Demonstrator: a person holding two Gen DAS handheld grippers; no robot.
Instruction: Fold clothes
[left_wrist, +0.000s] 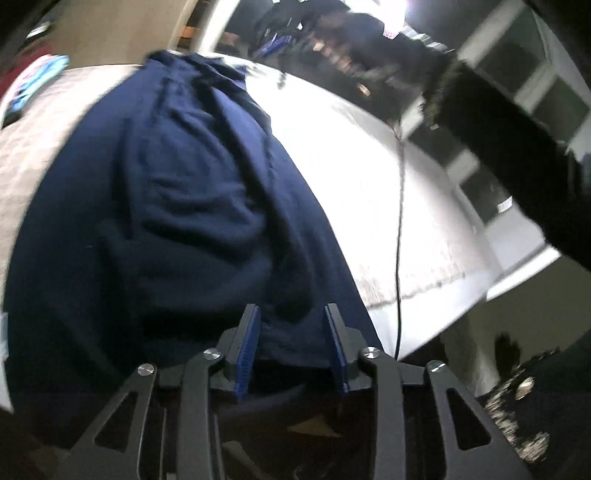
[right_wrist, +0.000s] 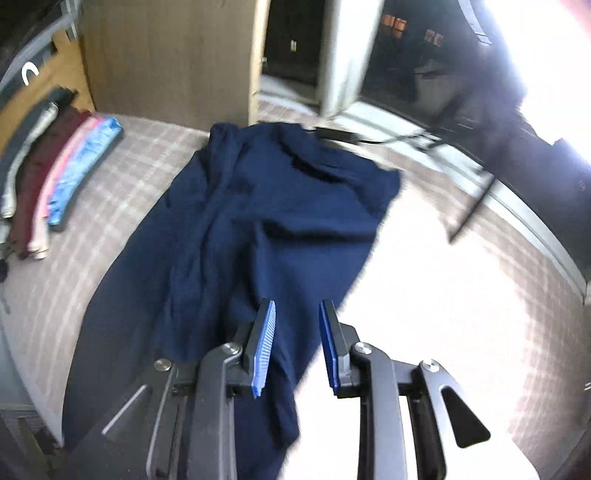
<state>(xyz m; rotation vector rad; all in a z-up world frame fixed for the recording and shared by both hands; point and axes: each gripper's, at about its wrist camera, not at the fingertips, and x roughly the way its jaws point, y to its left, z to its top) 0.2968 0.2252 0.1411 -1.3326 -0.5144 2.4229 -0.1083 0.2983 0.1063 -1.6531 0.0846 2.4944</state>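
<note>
A navy blue garment (left_wrist: 177, 206) lies rumpled and lengthwise on a checked bed cover (left_wrist: 351, 166). My left gripper (left_wrist: 291, 308) hangs low over the garment's near end. It is open, its blue pads apart, and the cloth shows in the gap without being pinched. In the right wrist view the same garment (right_wrist: 273, 206) stretches away, with its collar end far and a narrow strip trailing toward me. My right gripper (right_wrist: 297, 302) hovers above that garment's near right edge, open, with nothing pressed between its pads.
A stack of folded clothes (right_wrist: 55, 177) in grey, maroon, pink and blue lies at the bed's left side. A black cable (left_wrist: 400, 221) runs across the cover (right_wrist: 110, 177). A dark sleeve (left_wrist: 517, 147) reaches in at the upper right. A wooden cabinet (right_wrist: 166, 55) stands behind.
</note>
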